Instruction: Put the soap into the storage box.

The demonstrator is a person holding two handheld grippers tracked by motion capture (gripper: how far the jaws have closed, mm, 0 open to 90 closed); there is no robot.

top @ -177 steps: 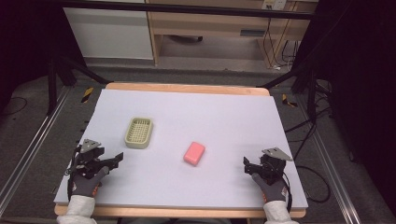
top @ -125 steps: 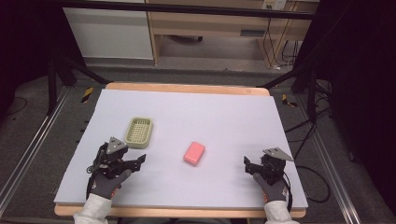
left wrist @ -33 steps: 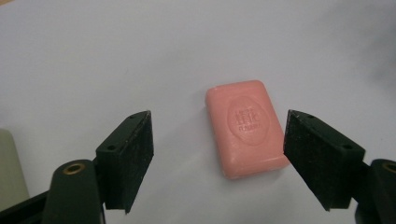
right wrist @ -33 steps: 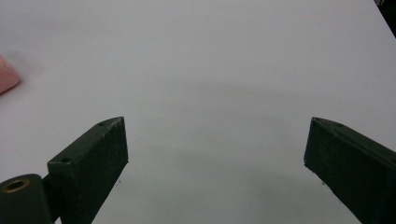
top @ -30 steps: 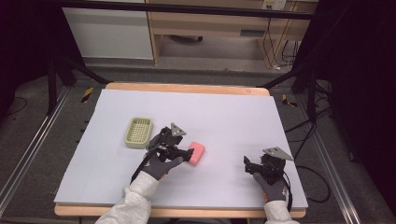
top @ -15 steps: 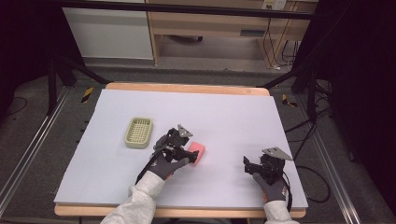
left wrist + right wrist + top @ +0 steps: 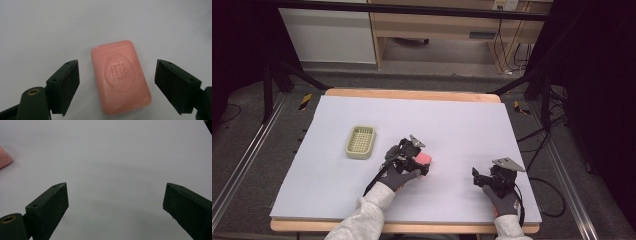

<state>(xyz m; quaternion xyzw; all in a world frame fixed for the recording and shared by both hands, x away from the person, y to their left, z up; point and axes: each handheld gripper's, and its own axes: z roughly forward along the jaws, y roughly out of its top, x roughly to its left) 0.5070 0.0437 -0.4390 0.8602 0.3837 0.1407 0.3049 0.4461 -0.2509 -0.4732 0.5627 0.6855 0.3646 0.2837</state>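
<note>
item: pink soap bar (image 7: pixel 121 77), flat on the white surface (image 7: pixel 462 120), right of the green soap dish (image 7: pixel 360 142). left gripper (image 7: pixel 117 85) fingers wide, just been opening, straddling the bar untouched. right gripper (image 7: pixel 115 207) wide, empty. risk: slick bar squirting out under an off-centre squeeze.

Bare desk (image 7: pixel 50 30) lies on either side of the soap (image 7: pixel 120 77) between the left claw (image 7: pixel 116 82) jaws; beyond it, nothing blocks. The basket (image 7: pixel 360 142) stands well apart to its left.
</note>
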